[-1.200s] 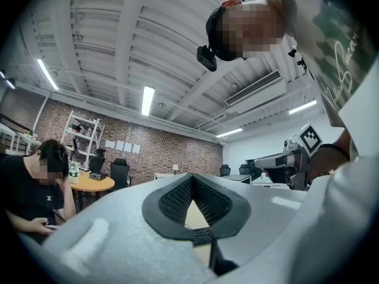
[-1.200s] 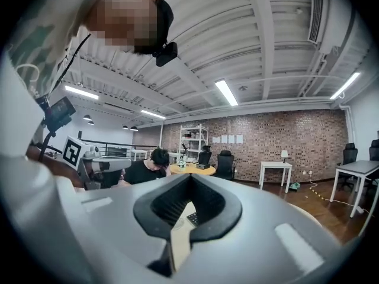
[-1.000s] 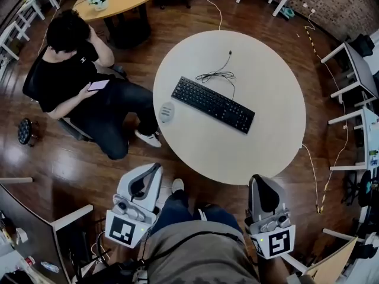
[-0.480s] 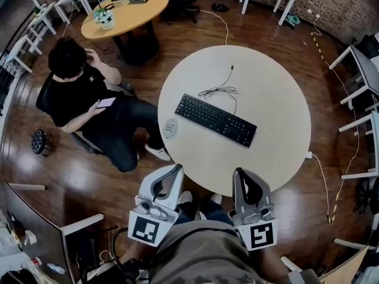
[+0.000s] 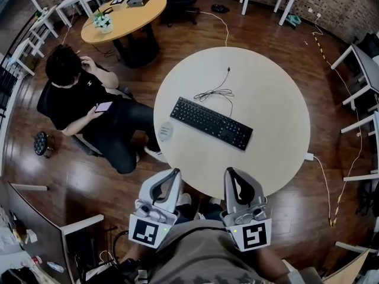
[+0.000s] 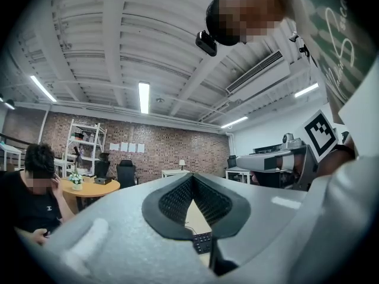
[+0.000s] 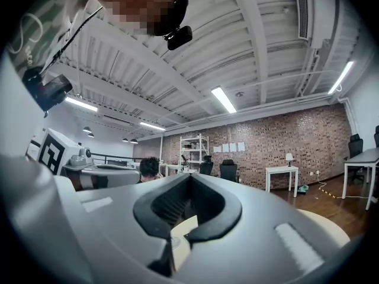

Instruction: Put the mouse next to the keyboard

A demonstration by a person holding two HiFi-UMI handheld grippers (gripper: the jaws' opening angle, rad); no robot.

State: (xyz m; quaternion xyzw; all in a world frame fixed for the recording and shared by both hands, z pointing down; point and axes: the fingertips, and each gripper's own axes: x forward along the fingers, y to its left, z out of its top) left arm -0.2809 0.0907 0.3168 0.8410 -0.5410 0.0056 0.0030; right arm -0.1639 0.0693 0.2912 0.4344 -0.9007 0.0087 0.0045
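Observation:
A black keyboard (image 5: 211,122) lies slantwise on the round white table (image 5: 272,99), its cable (image 5: 216,91) coiled behind it. A pale oval mouse (image 5: 165,131) rests at the table's left edge, left of the keyboard. My left gripper (image 5: 172,173) and right gripper (image 5: 231,171) hang side by side just short of the table's near edge, both shut and empty. In the left gripper view the closed jaws (image 6: 192,176) frame a bit of the keyboard (image 6: 203,242). In the right gripper view the closed jaws (image 7: 189,176) show only the tabletop (image 7: 181,229) beneath.
A seated person (image 5: 77,93) with a phone is close to the table's left side. A wooden round table (image 5: 121,13) stands behind, white desks (image 5: 355,70) to the right. A cable (image 5: 331,188) runs over the floor at right. A desk corner (image 5: 77,223) sits lower left.
Both grippers have drawn in toward each other, the left moving right and the right moving left. They now sit close together at the table's near edge. Keyboard and mouse lie as before.

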